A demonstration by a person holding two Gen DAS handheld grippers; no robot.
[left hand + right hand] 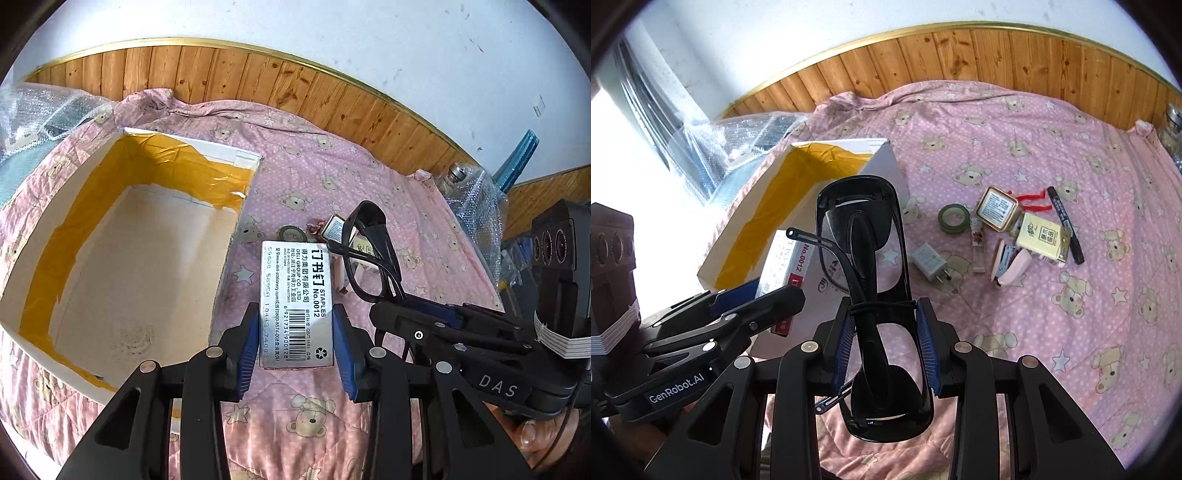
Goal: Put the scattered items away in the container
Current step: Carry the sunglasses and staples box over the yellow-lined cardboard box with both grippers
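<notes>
Right now I have the staple box [295, 306] clamped between the blue pads of my left gripper [295, 332], label side up, lifted over the pink bear-print quilt [321, 177] just right of the container [122, 240]. The container is a white cardboard box lined with yellow tape, open at the top, and I see nothing inside it. My right gripper [886, 343] grips a pair of black safety glasses [871, 295] across the middle, arms folded, one lens pointing far and the other toward me. The two grippers sit just beside each other, the glasses to the right of the staple box. Farther right on the quilt lies the scattered cluster: a green tape roll [953, 219], a white charger plug [929, 261], a pink stapler [1012, 267], a gold-rimmed square tin [996, 208], a yellow notepad [1043, 238] and a black marker [1065, 224]. Wooden panelling [979, 55] runs behind the bed.
</notes>
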